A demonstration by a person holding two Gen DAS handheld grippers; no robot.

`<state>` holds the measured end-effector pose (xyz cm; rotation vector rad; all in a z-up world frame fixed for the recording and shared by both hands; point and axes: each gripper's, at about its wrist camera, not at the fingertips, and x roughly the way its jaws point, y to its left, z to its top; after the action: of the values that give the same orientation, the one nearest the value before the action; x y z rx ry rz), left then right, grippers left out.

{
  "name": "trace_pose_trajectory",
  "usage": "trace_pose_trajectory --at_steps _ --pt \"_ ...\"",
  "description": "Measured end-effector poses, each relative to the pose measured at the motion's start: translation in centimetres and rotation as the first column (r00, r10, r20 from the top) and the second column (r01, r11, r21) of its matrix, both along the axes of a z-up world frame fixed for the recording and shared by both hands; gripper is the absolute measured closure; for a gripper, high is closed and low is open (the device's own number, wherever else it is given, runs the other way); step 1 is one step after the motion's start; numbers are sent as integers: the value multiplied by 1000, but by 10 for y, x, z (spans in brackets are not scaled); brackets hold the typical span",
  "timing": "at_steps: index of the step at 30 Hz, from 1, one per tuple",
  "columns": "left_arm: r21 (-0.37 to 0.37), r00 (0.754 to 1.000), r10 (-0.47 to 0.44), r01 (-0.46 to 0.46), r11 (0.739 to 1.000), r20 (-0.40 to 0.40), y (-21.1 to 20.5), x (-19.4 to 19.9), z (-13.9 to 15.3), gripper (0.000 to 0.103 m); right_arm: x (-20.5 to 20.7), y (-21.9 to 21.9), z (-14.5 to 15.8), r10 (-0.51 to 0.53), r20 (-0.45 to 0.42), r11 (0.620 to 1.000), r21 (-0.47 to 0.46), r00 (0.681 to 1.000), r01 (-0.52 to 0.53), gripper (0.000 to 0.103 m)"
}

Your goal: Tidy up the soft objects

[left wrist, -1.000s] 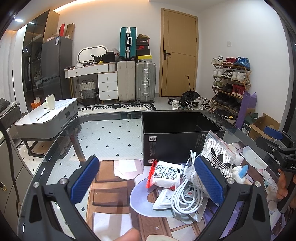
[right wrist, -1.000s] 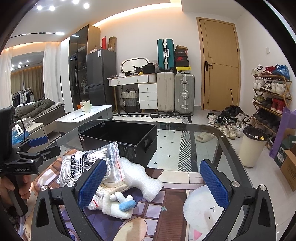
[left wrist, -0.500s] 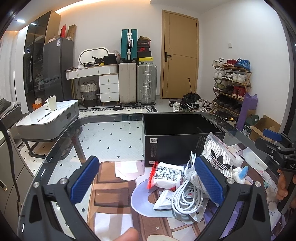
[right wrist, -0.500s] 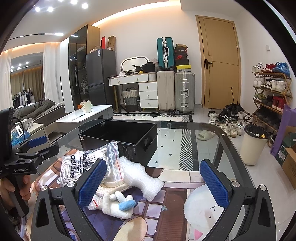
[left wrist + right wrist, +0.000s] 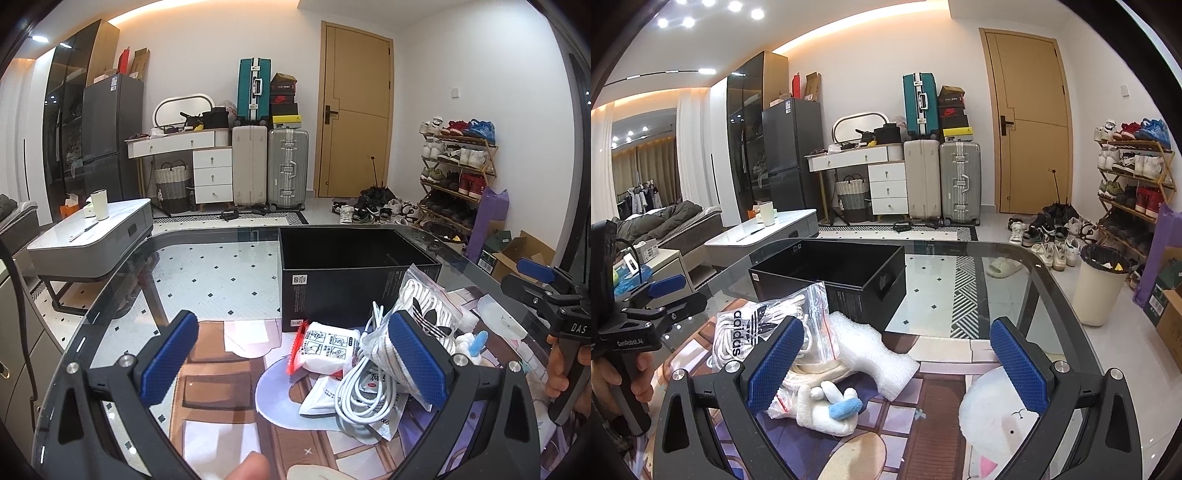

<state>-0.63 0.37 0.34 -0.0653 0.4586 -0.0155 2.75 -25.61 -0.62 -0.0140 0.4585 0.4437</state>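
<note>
Tongs wide apart on both sides, holding nothing: left tongs (image 5: 293, 360), right tongs (image 5: 899, 362). Soft things piled on the bench (image 5: 221, 273), none put away yet.

Could go wrong: could snag the white cable (image 5: 356, 389), lying just under the right pad of the left tongs, looped over the flat packets (image 5: 321, 393). Might drag the whole pile along if pulled. Could slip on the shiny zip bag of white laces (image 5: 768, 332), right behind the left pad of the right tongs. Could squash or tear the white foam piece (image 5: 875, 352), between the right tongs' pads and a bit ahead. Easy to pinch only an ear of the little plush toy (image 5: 827, 408), low by the left pad.

Black box (image 5: 351, 273), straight ahead past the pile, open on top. Looks empty inside, as far as can be seen. White pack with red edge (image 5: 327, 347) just in front of it.
</note>
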Motion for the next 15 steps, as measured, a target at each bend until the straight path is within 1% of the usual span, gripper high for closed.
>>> trace_pose_trajectory --at_steps 4,6,11,15 --pt "-12 999 -27 27 1000 -26 -3 1 1 0 1 -10 -1 -5 -51 998 66 999 8 1" --pt "-11 999 -35 34 999 -32 -5 0 4 0 0 -13 0 -6 -63 996 87 998 12 1" --pt "6 997 -57 57 998 -45 -10 0 13 0 -2 -13 4 -5 -83 997 80 997 11 1" --pt "6 995 -76 77 997 -60 -14 3 17 0 -2 -11 7 -19 -113 997 68 993 27 1"
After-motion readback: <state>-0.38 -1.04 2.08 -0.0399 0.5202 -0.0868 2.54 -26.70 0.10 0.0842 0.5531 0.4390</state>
